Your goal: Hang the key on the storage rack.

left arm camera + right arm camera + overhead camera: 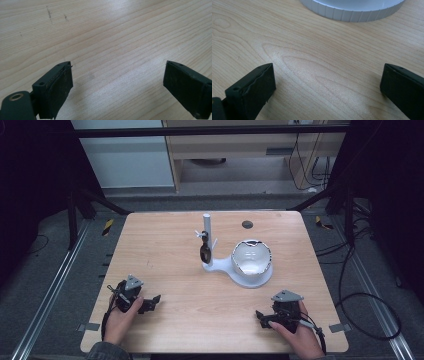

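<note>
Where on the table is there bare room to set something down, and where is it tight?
Bare wood lies between the left gripper and right gripper, along the near edge, and across the table's left part beside the white stand. It is crowded right of centre: the stand, the dark spoon hanging on it and the bowl on its base sit together.

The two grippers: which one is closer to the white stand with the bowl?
The right gripper. Its own view shows the white stand just ahead of its open jaws; the left gripper faces bare table.
</note>
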Demonstrator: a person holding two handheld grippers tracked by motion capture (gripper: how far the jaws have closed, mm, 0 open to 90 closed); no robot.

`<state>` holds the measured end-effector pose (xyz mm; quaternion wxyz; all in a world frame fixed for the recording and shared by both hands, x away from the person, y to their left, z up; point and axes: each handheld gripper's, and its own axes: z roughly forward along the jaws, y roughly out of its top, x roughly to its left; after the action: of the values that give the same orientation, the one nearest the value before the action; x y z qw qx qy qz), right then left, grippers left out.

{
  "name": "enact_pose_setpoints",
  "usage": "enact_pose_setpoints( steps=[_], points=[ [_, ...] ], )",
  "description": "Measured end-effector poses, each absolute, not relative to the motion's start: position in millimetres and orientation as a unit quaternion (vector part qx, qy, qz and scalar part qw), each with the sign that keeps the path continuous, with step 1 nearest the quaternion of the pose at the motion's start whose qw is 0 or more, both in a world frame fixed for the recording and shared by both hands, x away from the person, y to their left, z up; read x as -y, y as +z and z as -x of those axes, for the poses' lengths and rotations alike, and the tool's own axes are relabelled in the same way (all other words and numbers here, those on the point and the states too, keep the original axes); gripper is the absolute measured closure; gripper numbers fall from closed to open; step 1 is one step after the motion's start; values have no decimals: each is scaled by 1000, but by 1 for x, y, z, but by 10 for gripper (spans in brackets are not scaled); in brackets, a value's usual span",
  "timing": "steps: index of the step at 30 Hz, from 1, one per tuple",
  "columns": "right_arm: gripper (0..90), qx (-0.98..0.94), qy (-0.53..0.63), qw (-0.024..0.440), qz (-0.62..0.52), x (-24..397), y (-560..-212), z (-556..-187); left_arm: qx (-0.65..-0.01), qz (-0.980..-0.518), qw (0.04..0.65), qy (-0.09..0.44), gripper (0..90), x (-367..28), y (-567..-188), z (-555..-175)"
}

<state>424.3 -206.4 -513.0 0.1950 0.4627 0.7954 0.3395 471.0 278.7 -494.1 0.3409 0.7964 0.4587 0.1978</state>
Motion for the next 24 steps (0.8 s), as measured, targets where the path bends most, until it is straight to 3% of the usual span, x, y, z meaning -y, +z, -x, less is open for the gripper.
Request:
enact_pose_setpoints(
  steps=[13,24],
  points=[
    [4,-795,340,195,-463,206,-513,-424,-469,-794,336,191,84,-280,-503,-474],
    [4,-797,339,202,-457,207,-514,-425,-456,-800,331,205,20,-275,-508,-470]
  ],
)
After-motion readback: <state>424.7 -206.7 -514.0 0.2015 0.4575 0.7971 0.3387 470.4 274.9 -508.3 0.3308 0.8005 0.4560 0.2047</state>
